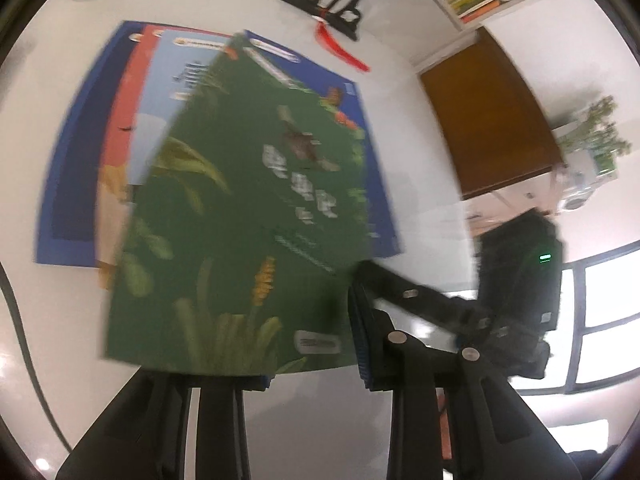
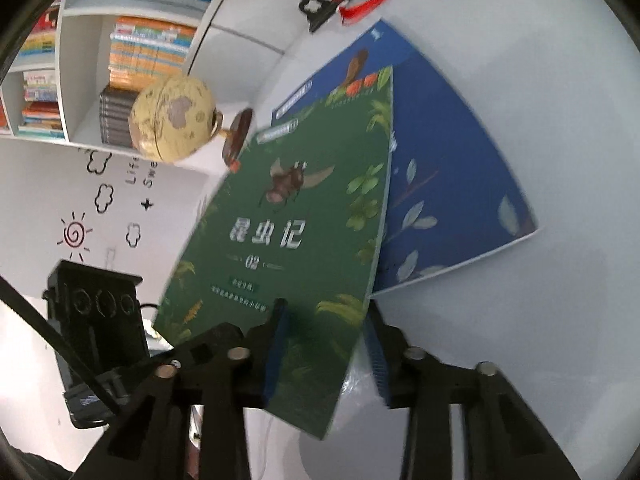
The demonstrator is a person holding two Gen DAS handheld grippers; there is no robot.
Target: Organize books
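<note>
A green insect book [image 1: 240, 240] hangs tilted above a fanned pile on the white table [image 1: 408, 128]. The pile shows a blue book [image 1: 64, 168], a red one [image 1: 124, 100] and a light blue one [image 1: 180, 80]. My left gripper [image 1: 312, 360] is shut on the green book's near edge, and its left finger is hidden behind the cover. My right gripper [image 2: 326, 344] is shut on the same green book [image 2: 304, 208], with one pad on the cover and the other under the book's right edge. It enters the left wrist view from the right as the right gripper [image 1: 362, 276]. The blue book [image 2: 448, 184] lies beneath.
A white bookshelf [image 2: 152, 52] with stacked books stands behind the table, with a cream globe [image 2: 172, 120] in front of it. A black ornamental stand with a red tassel [image 1: 332, 0] sits at the table's far side. A brown cabinet top [image 1: 492, 120] and a plant [image 1: 596, 132] are on the right.
</note>
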